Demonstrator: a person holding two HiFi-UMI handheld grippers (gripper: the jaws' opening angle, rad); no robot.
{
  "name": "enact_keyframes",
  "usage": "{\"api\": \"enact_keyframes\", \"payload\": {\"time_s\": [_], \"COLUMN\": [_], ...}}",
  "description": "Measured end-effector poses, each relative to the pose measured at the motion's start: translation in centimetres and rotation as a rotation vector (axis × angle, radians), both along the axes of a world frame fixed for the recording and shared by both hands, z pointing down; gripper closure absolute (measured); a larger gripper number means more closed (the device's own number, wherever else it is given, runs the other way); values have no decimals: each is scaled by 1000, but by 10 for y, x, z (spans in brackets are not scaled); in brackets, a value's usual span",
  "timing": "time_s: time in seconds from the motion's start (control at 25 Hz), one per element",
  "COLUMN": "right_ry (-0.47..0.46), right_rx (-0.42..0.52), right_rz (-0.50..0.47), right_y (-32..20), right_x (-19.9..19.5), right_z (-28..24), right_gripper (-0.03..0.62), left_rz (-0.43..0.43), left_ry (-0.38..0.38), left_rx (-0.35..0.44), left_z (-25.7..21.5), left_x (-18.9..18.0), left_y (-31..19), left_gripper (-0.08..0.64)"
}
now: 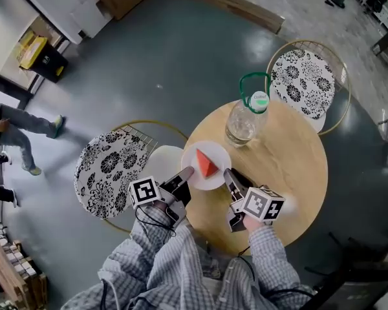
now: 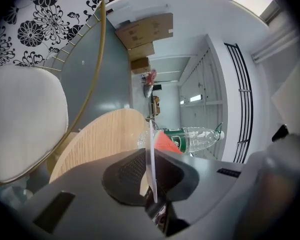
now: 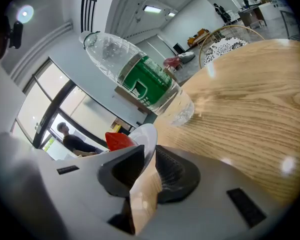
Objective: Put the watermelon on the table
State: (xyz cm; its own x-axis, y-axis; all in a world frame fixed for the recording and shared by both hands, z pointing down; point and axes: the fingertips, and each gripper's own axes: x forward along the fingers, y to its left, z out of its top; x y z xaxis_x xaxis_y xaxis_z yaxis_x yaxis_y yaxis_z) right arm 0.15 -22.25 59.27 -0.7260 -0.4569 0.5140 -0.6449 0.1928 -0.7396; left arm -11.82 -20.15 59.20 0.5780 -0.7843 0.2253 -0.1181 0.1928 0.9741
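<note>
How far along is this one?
Done: the red watermelon wedge sits on the round white plate, over the round wooden table's edge. In hand: left gripper and right gripper pinch the plate's rim. Left: setting it down and releasing; touchdown unclear.

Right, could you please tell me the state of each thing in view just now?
Left gripper: shut on the plate's rim.
Right gripper: shut on the plate's opposite rim.
Plate: level, at the table's edge.
Watermelon: one wedge, on the plate.
Bottle: upright on the table, capped.
</note>
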Motion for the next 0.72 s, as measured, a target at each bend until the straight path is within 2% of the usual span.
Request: {"api": "enact_keyframes", "payload": {"time_s": [0.2,0.72], "right_ry": [31,82], "right_rx": [-31,-78], "right_rz": [-16,-27], "right_y": [-11,-28], "right_x": [-5,-11], "right_z": [20,46], "right_gripper": [514,514], "left_rz": [18,19], "left_ry": [-44,-80], "left_rx": [-36,-80], "left_z": [21,47], "left_x": [-7,-14], "left_y": [-10,-25], "left_gripper": [526,526]}}
